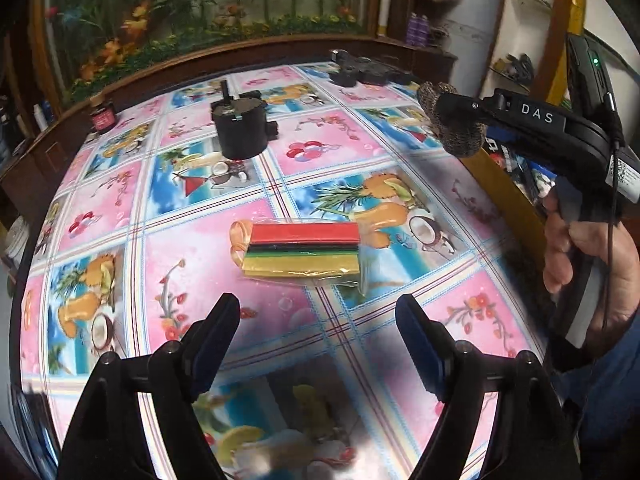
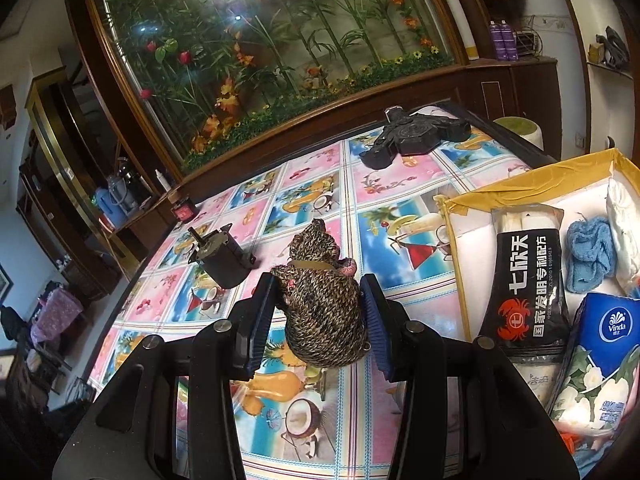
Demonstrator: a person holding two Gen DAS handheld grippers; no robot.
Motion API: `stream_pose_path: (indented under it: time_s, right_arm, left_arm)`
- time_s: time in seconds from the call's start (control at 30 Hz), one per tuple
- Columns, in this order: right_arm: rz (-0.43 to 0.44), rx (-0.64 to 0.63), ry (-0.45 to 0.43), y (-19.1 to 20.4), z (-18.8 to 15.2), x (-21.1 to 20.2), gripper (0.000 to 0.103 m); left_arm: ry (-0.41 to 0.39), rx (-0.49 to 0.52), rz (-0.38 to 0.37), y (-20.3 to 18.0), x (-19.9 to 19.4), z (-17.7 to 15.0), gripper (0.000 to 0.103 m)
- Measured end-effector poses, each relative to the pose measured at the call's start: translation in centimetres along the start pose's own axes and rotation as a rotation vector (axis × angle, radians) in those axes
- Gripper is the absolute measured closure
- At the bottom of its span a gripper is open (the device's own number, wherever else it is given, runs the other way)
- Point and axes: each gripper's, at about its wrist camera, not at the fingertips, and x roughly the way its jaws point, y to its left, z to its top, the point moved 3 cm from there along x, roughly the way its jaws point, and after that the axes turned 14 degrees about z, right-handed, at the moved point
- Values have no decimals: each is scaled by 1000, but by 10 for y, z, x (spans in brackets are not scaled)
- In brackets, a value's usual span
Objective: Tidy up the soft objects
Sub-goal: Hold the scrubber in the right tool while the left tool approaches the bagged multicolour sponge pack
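Observation:
My right gripper [image 2: 318, 320] is shut on a brown knitted soft toy [image 2: 322, 312] and holds it above the table, left of the cardboard box [image 2: 452, 208]. The toy also shows in the left wrist view [image 1: 456, 132], held by the right gripper [image 1: 444, 108] at the upper right. My left gripper [image 1: 318, 312] is open and empty, just in front of a wrapped pack of coloured strips [image 1: 304, 250] lying on the tablecloth.
The box holds a black packet [image 2: 528, 280], a blue cloth [image 2: 592, 256] and a Vinda tissue pack [image 2: 608, 332]. A black motor [image 1: 240, 128] [image 2: 220, 260], a black flat gadget [image 2: 416, 132] and a small red jar [image 1: 103, 116] stand on the table.

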Motion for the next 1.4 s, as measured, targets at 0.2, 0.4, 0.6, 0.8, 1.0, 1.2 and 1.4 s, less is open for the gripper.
stream_pose_path:
  time_s: [0.2,0.4,0.6,0.8,1.0,1.2,1.4]
  right_arm:
    - [8,4,7,-1,0,-1,60]
    - [16,6,20,1,-2,3,60]
    - [11,8,25,0,-3,6,60]
    - [14,18,30,-2,-2,7,60]
    - [25,6,25,3,-2,6,60]
    - [34,9,29,5,-4,6,60]
    - [29,0,32,7,-5,7,60]
  left_arm:
    - [40,100,52,1,25,13,23]
    - [-3,124,40,-11,41,45,23]
    - [155,56,-104,-4,93,61,22]
    - [169,9,-187,5,71,34,22]
    - [154,-7,-232,-5,35,-10,22]
    - [127,13,-71,-17,34,-7,22]
    - [139,-26,70,-20,56,11,23]
